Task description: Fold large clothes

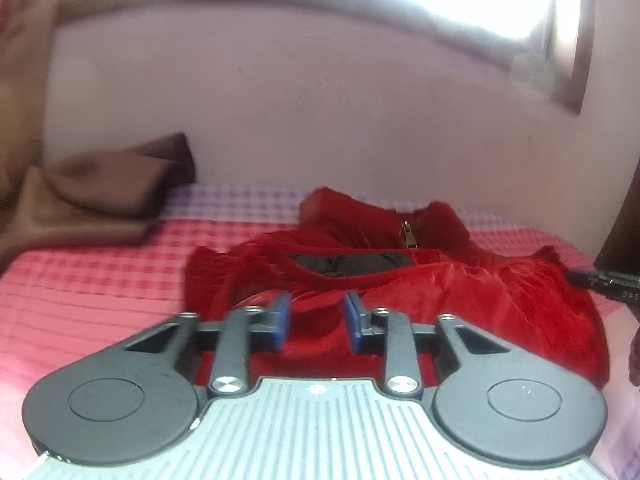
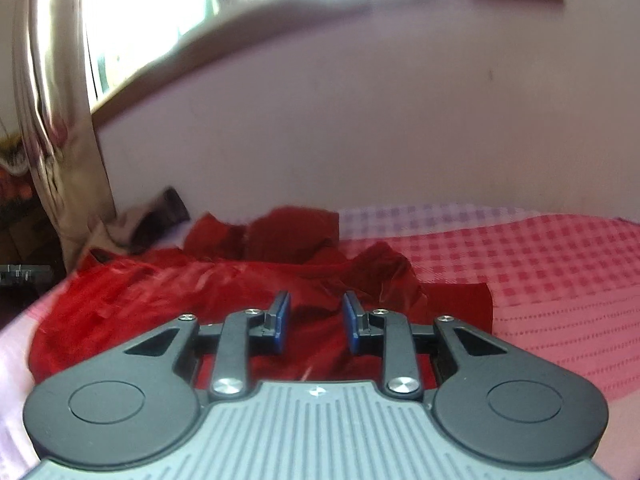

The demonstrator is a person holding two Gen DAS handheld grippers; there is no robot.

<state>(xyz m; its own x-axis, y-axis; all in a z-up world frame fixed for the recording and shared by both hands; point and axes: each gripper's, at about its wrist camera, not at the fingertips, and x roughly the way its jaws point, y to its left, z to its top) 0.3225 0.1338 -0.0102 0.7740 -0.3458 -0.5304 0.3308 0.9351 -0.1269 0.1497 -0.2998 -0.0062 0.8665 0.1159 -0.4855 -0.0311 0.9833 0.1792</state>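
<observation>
A large red velvet jacket lies partly folded on the bed, collar and brass zipper toward the wall, dark lining showing below the collar. My left gripper is open and empty, low over the jacket's near edge. In the right wrist view the same jacket lies rumpled, with a flat red flap at its right. My right gripper is open and empty, just over the near part of the cloth. The right gripper's tip shows at the left wrist view's right edge.
The bed has a pink and red checked cover, also in the right wrist view. A brown folded blanket lies at the far left by the wall. A curtain hangs at left. A dark post stands at right.
</observation>
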